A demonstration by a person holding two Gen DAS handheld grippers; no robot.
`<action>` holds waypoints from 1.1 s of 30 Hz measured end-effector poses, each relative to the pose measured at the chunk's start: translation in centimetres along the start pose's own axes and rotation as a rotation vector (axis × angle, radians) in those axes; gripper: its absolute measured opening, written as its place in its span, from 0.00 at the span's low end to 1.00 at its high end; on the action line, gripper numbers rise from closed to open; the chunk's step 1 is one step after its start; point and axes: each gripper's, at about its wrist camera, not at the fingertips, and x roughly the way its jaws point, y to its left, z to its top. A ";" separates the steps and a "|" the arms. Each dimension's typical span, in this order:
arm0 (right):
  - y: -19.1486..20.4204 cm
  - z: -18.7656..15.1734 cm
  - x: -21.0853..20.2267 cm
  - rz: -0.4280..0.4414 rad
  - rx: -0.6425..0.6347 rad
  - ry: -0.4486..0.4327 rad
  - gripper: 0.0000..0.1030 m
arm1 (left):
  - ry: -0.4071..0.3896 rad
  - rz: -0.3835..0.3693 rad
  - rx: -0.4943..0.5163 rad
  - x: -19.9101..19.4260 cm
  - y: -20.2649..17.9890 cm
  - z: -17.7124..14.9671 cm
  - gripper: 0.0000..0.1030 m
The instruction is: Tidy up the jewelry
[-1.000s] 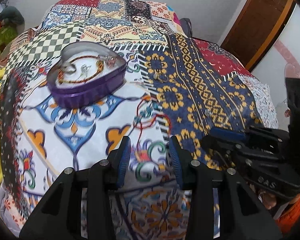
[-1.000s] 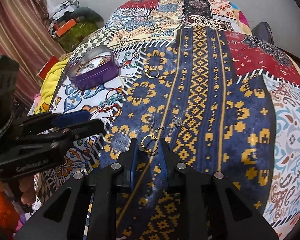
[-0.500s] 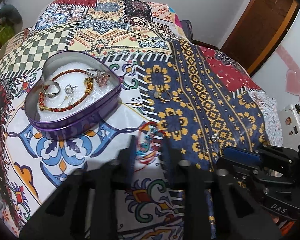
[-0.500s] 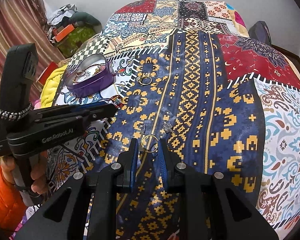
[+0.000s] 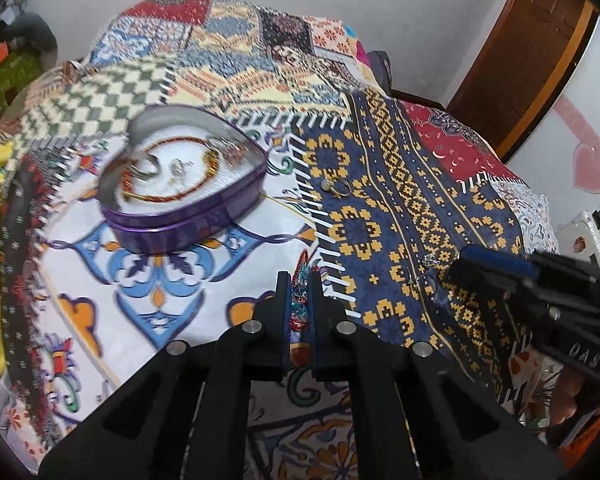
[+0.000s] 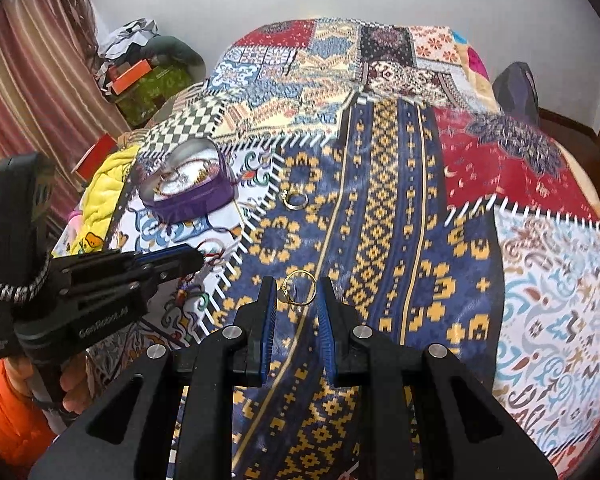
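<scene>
Jewelry lies partly sorted on a bed (image 6: 420, 208) covered by a patchwork spread. A purple heart-shaped tin (image 5: 188, 196), standing on the white floral panel of the spread, already holds a red beaded bracelet (image 5: 172, 172), a silver ring (image 5: 142, 168) and some small silver pieces too blurred to identify.

Outside the tin, three groups remain visible. A gold ring (image 6: 294, 200) rests on the blue-and-gold panel, near the tin but apart from it. A second gold ring with a small charm (image 6: 298, 289) lies between the fingertips of the right hand-held gripper (image 6: 298, 300), whose jaws stand apart on either side of it; whether either pad touches the ring cannot be told. A small silver piece (image 5: 430, 260) lies on the blue panel just ahead of that gripper as seen from the left wrist view.

The left hand-held gripper (image 5: 300, 284) has its jaws drawn nearly together on a red-and-teal beaded strand (image 5: 300, 292), which appears pinched between the pads, well short of the tin.

Judged from this arrangement, the task is roughly midway: several items are stowed, one strand is in hand for transfer, and at least two rings and the silver piece are left to collect.
</scene>
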 end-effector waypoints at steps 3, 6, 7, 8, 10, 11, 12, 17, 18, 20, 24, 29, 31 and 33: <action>0.5 0.8 -0.4 -0.001 -0.010 -0.024 0.17 | -0.036 0.024 0.008 -1.4 0.1 0.1 0.05; 1.2 1.7 -0.8 0.001 -0.021 -0.052 0.17 | -0.072 0.027 -0.003 -3.0 0.5 0.4 0.05; 1.5 2.0 -1.0 0.002 -0.026 -0.062 0.17 | -0.080 0.028 -0.007 -3.3 0.7 0.5 0.05; 1.7 2.1 -1.1 0.002 -0.031 -0.070 0.17 | -0.095 0.030 -0.014 -3.9 1.0 0.7 0.05; 2.2 2.8 -1.3 0.006 -0.040 -0.086 0.17 | -0.120 0.034 -0.027 -4.8 1.5 1.1 0.05; 2.4 3.0 -1.3 0.009 -0.045 -0.091 0.17 | -0.132 0.033 -0.034 -5.2 1.8 1.3 0.05; 2.8 3.3 -1.3 0.012 -0.051 -0.099 0.17 | -0.144 0.035 -0.040 -5.6 2.0 1.4 0.05; 4.0 4.5 -1.2 0.028 -0.076 -0.122 0.17 | -0.190 0.052 -0.060 -7.2 3.1 2.0 0.05; 4.4 4.9 -1.1 0.033 -0.082 -0.126 0.17 | -0.196 0.057 -0.061 -7.5 3.3 2.1 0.05; 4.8 5.3 -0.9 0.040 -0.091 -0.130 0.17 | -0.210 0.067 -0.065 -7.8 3.7 2.3 0.05; 6.0 6.4 -0.2 0.058 -0.112 -0.136 0.17 | -0.235 0.077 -0.074 -8.4 4.7 2.9 0.05; 7.2 7.6 0.8 0.067 -0.142 -0.136 0.17 | -0.258 0.080 -0.070 -8.3 5.5 3.8 0.05; 7.7 8.2 1.5 0.072 -0.150 -0.132 0.17 | -0.260 0.076 -0.067 -8.0 5.7 4.2 0.05; 8.0 8.7 2.4 0.076 -0.156 -0.125 0.18 | -0.259 0.072 -0.064 -7.4 6.1 4.6 0.05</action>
